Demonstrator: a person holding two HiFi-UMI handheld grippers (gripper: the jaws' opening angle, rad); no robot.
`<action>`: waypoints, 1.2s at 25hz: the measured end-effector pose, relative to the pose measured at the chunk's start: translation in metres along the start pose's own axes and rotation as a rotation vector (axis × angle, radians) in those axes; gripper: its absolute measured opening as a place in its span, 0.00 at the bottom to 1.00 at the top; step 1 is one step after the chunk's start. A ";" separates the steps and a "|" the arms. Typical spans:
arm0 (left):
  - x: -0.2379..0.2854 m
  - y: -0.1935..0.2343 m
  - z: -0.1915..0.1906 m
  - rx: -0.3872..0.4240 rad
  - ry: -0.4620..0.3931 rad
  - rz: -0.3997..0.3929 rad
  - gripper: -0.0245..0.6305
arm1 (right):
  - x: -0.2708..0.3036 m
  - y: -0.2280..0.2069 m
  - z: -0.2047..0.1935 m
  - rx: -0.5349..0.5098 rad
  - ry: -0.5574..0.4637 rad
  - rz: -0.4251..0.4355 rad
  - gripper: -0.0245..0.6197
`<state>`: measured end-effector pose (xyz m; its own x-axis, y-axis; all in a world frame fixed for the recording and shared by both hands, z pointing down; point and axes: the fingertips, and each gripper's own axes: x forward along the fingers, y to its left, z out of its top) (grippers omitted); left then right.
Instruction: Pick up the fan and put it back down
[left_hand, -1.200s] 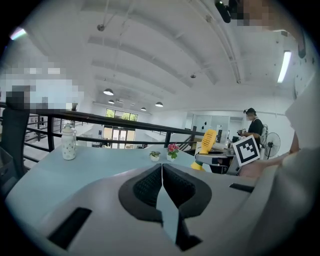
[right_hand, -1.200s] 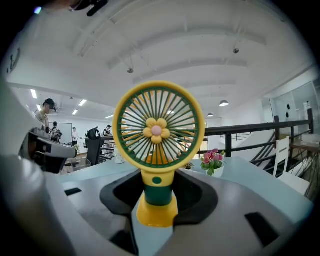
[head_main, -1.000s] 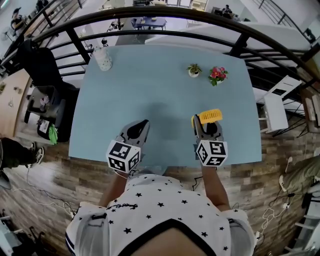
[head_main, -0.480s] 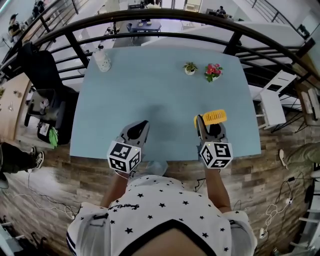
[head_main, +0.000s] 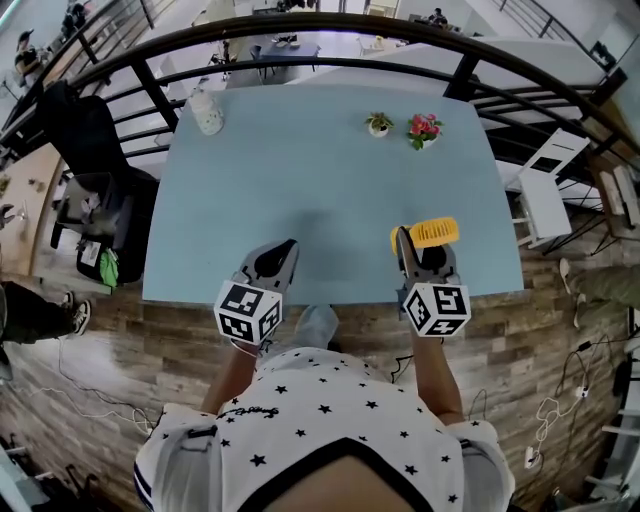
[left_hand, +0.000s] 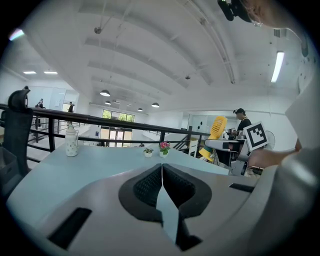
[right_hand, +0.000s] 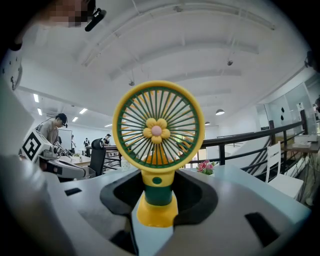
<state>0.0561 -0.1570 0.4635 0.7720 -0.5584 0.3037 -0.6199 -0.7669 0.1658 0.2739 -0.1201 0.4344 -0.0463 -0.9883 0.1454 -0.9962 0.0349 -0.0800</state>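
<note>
Fan (right_hand: 157, 150) is clamped by its green neck in your right hand-held gripper (right_hand: 157, 197), upright, over the counter (head_main: 300, 180) near its right front edge. Pick-up looks done. Next: lower it straight, land the base flat, then let go. Yellow ring, green grille, flower hub. Left hand-held gripper (left_hand: 162, 172) is clenched on nothing.

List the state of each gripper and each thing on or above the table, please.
Left gripper, shut, empty.
Right gripper, shut on the fan at its stem.
Fan, upright, held above the table.
Bottle, upright at the table's far left corner.
Green plant pot, upright.
Pink flower pot, upright beside it.
</note>
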 end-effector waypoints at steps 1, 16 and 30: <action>-0.002 -0.002 -0.002 0.000 0.000 0.000 0.08 | -0.003 0.001 -0.001 0.000 0.000 0.000 0.31; -0.046 -0.016 -0.029 -0.014 0.024 0.029 0.08 | -0.037 0.027 -0.016 0.012 0.007 0.024 0.31; -0.039 -0.005 -0.012 0.006 0.025 0.044 0.08 | -0.023 0.022 -0.007 0.026 -0.003 0.035 0.31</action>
<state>0.0274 -0.1273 0.4618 0.7403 -0.5835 0.3339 -0.6522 -0.7439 0.1461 0.2525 -0.0951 0.4362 -0.0811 -0.9869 0.1392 -0.9917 0.0659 -0.1104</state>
